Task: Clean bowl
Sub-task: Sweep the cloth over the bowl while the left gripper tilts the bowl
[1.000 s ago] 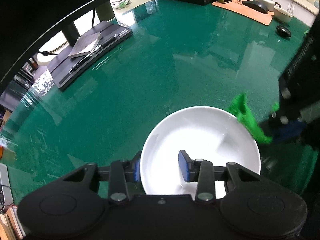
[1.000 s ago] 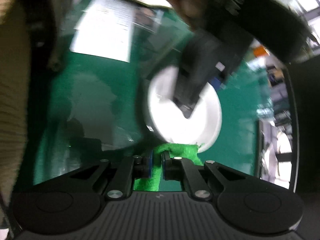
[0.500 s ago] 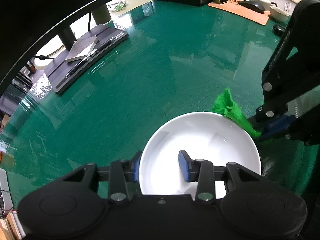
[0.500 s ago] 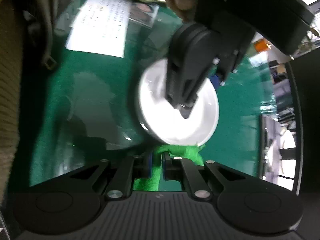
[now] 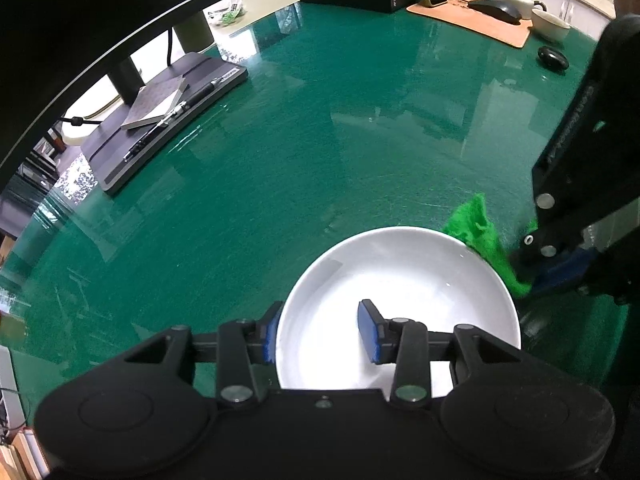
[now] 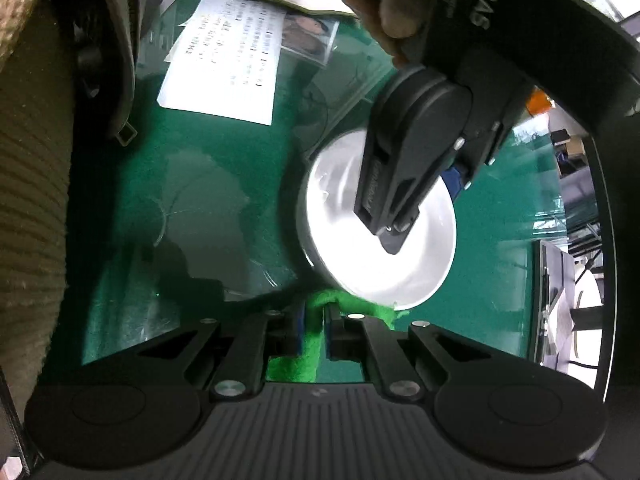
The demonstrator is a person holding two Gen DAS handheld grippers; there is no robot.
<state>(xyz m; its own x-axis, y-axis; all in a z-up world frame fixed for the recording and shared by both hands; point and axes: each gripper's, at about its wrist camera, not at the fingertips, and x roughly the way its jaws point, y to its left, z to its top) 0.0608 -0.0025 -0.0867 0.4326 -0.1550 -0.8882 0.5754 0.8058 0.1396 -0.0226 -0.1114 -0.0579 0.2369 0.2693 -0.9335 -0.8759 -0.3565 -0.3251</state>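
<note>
The left hand-held gripper [image 5: 320, 330] is clamping the white bowl's [image 5: 404, 280] near rim on the green counter [image 5: 280, 160]. The right hand-held gripper [image 6: 314, 330] is pinching a green cloth [image 6: 312, 350] beside the bowl's rim. Only the right view is showing a printed sheet [image 6: 228, 68].

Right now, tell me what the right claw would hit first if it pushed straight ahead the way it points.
Probably the round white ceramic bowl: its near rim sits just beyond the right claw, which is pinching the green cloth. Depth is unclear; it might meet the green tabletop instead.
</note>
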